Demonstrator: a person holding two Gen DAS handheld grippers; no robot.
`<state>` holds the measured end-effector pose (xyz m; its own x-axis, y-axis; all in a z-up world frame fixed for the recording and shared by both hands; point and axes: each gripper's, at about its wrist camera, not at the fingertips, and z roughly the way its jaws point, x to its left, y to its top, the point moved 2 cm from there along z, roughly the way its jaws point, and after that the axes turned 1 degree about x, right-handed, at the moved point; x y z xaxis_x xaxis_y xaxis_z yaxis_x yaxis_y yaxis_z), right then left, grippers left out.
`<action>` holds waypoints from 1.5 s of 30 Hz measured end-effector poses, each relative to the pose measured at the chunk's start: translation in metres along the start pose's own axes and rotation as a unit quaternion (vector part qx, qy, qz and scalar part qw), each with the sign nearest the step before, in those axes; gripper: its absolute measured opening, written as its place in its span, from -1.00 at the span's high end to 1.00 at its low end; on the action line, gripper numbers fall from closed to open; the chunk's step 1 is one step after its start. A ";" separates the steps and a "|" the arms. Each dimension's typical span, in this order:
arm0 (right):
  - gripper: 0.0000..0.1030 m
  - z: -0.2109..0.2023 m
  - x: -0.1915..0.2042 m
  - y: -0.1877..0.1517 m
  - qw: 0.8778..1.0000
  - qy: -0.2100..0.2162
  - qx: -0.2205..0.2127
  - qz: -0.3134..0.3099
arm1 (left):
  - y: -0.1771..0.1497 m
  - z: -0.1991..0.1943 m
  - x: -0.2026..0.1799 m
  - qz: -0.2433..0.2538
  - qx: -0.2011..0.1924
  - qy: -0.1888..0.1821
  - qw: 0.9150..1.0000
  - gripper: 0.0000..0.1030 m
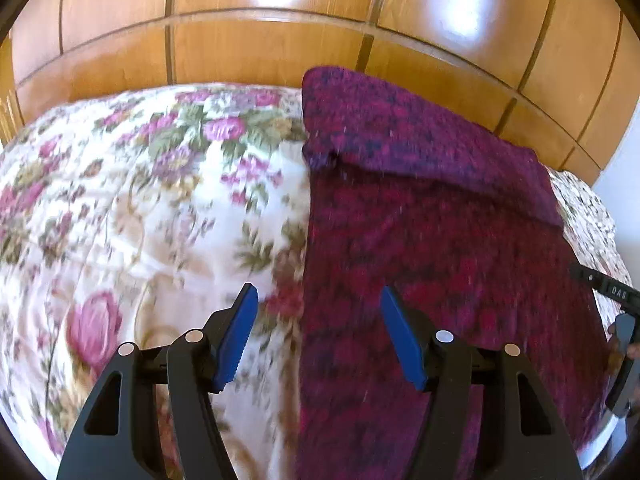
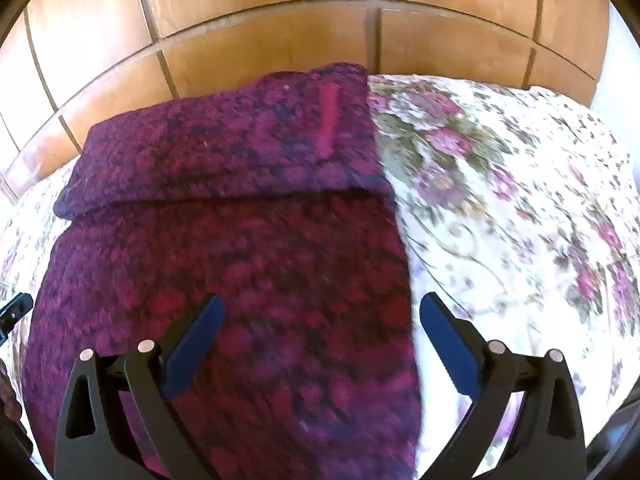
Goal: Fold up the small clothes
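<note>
A purple and crimson knitted garment (image 1: 448,240) lies flat on a floral bedspread (image 1: 132,208), its far part folded over toward me as a thicker band (image 1: 400,128). My left gripper (image 1: 316,296) is open and empty above the garment's left edge. In the right wrist view the garment (image 2: 240,264) fills the left and middle, with the folded band (image 2: 224,152) at the far end. My right gripper (image 2: 320,304) is open and empty above the garment's right edge. The right gripper's black body shows at the left wrist view's right edge (image 1: 620,352).
A glossy wooden panelled wardrobe (image 1: 280,32) stands right behind the bed, also in the right wrist view (image 2: 360,32). The floral bedspread (image 2: 520,208) spreads to the right of the garment. The left gripper's body shows at the far left (image 2: 14,308).
</note>
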<state>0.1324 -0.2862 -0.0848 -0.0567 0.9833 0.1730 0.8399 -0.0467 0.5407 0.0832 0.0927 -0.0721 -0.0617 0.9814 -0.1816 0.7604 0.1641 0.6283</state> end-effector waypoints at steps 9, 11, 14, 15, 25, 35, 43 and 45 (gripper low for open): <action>-0.90 -0.031 -0.026 -0.066 0.997 0.064 0.036 0.029 | -0.060 -0.032 0.007 0.012 0.041 -0.068 0.997 -0.22; -0.89 -0.036 -0.025 -0.087 0.995 0.077 0.055 0.029 | -0.073 -0.039 0.005 0.019 0.052 -0.077 0.995 -0.22; -0.88 -0.048 -0.022 -0.115 0.994 0.085 0.070 0.022 | -0.090 -0.049 0.002 0.036 0.068 -0.087 0.993 -0.13; -0.83 -0.052 -0.021 -0.123 0.993 0.089 0.076 0.021 | -0.095 -0.052 0.001 0.041 0.075 -0.091 0.992 -0.11; 0.54 -0.080 -0.016 -0.127 0.971 0.210 0.101 0.057 | -0.093 -0.069 0.010 0.002 0.106 -0.194 0.975 0.69; 0.57 -0.072 -0.029 -0.035 0.954 0.269 0.006 0.135 | -0.005 -0.050 0.015 -0.109 0.056 -0.315 0.941 0.71; 0.55 -0.015 -0.025 0.016 0.960 0.231 0.024 0.155 | 0.055 0.023 0.015 -0.189 0.088 -0.303 0.930 0.70; 0.40 -0.001 -0.027 0.024 0.961 0.224 0.030 0.158 | 0.065 0.039 0.018 -0.213 0.102 -0.303 0.923 0.59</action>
<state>0.1529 -0.3137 -0.0755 -0.0086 0.7464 0.6655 0.8825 -0.3073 0.3561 0.1565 0.1169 -0.0639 -0.0561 0.5860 -0.8084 0.8603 0.4392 0.2587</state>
